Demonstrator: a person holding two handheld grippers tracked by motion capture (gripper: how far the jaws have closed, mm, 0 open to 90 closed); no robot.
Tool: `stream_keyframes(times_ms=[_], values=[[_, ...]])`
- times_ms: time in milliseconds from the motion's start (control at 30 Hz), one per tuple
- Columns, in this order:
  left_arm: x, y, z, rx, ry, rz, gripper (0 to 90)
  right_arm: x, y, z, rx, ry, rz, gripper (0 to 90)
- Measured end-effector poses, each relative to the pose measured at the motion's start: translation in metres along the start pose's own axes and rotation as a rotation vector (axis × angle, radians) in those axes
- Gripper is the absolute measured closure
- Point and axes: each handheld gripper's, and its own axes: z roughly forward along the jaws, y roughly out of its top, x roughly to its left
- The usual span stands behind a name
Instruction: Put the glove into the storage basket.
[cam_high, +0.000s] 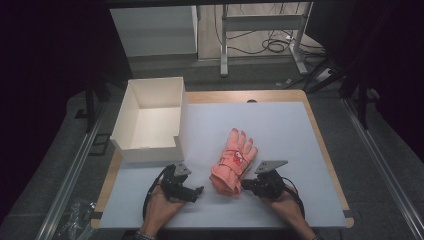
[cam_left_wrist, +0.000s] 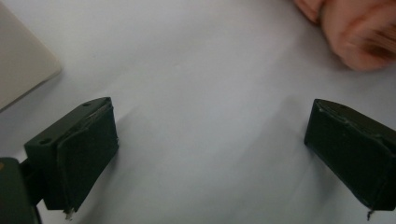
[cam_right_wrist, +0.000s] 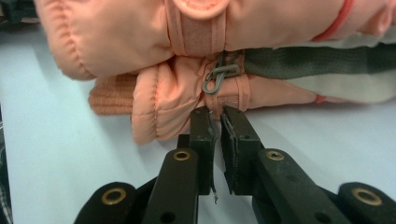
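**Clerk:** Salmon-pink padded fabric, first item: a pair of gloves (cam_high: 233, 162), stacked one on the other, lying near the middle of the white surface (cam_high: 280, 125) with the glove fingertips pointing far and the cuffs pointing near.

**Checker:** Fittings on them?

**Clerk:** A strap is crossing the upper glove, and a small grey metal clip (cam_right_wrist: 218, 74) is hanging at the cuff seam of the lower one. A grey and cream palm side is showing in the right gripper view.

**Checker:** Second item?

**Clerk:** Right gripper (cam_high: 246, 185), sitting at the near right edge of the gloves, pointing left into the cuffs. Its fingers (cam_right_wrist: 204, 135) are standing almost together, only a thin slit between them, with the tips touching the lower cuff just below the clip. Whether any fabric is being pinched there, I cannot tell.

**Checker:** Third?

**Clerk:** Left gripper (cam_high: 199, 190), resting near the front edge, left of the gloves and just apart from them. Its fingers (cam_left_wrist: 79, 149) are standing wide, with bare surface lying between them and a corner of the gloves showing at the far right of its own view.

**Checker:** Anything else on the surface?

**Clerk:** One white cardboard box (cam_high: 131, 107), open at the top, sitting at the far left corner, well apart from the gloves. The left gripper is lying just near of it.
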Motion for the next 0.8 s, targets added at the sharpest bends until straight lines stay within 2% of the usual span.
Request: stream_keyframes(times_ms=[167,567,800], values=[[0.001,-0.002,-0.001,-0.002,-0.010,0.019,2.7,0.005,0.008,0.011,-0.003,0.002,0.002,81.9],[0.001,-0.002,-0.001,-0.001,-0.012,0.016,2.4,0.010,0.019,0.026,-0.002,-0.007,-0.004,80.8],[0.002,-0.002,0.000,-0.003,-0.013,0.014,2.2,0.009,0.018,0.020,-0.004,-0.024,-0.011,76.6]])
